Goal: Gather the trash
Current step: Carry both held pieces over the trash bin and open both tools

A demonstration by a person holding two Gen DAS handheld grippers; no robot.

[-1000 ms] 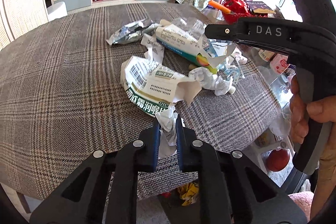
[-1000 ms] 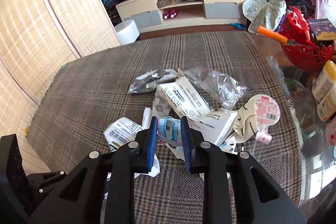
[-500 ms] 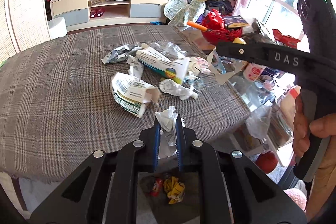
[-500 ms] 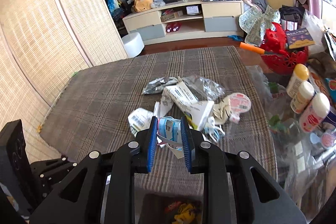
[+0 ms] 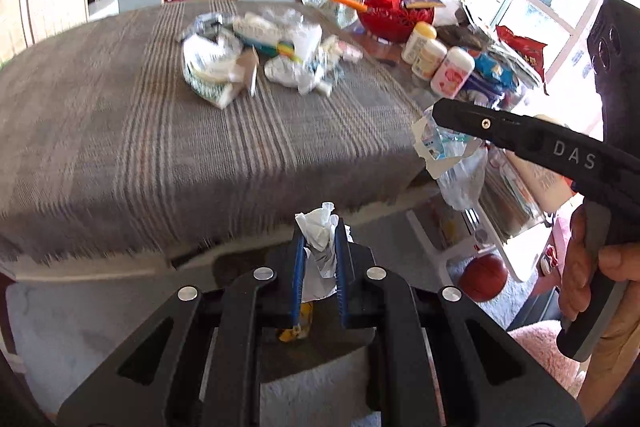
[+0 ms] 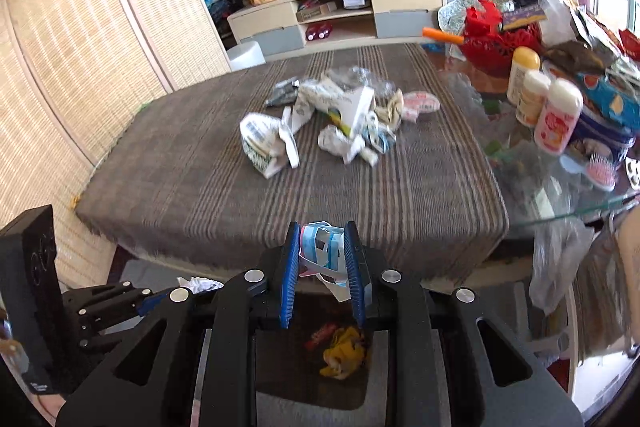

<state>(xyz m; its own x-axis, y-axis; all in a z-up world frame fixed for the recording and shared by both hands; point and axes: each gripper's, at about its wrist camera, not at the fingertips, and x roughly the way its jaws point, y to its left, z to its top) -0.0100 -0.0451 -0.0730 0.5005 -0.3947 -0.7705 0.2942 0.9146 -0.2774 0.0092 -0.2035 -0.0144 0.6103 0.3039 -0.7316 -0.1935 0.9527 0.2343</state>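
Observation:
My left gripper (image 5: 318,227) is shut on a crumpled white tissue (image 5: 318,233) and holds it off the near edge of the table, above a dark bin (image 5: 320,347) on the floor. My right gripper (image 6: 322,227) is shut on a blue and white wrapper (image 6: 322,247), also held above the bin (image 6: 312,367), which holds yellow and red scraps (image 6: 342,349). The wrapper also shows in the left wrist view (image 5: 442,143). A pile of crumpled boxes, wrappers and bags (image 6: 324,119) lies on the plaid tablecloth (image 6: 200,187).
A glass table (image 6: 560,195) at the right carries bottles (image 6: 556,119) and a red basket (image 6: 500,43). A plastic bag (image 6: 556,263) hangs off its edge. A ball (image 5: 482,273) lies on the floor. A TV cabinet (image 6: 340,15) and folding screen (image 6: 80,47) stand behind.
Both grippers have pulled back from the table with their trash, past its near edge, and now hang over the bin. The pile looks farther away.

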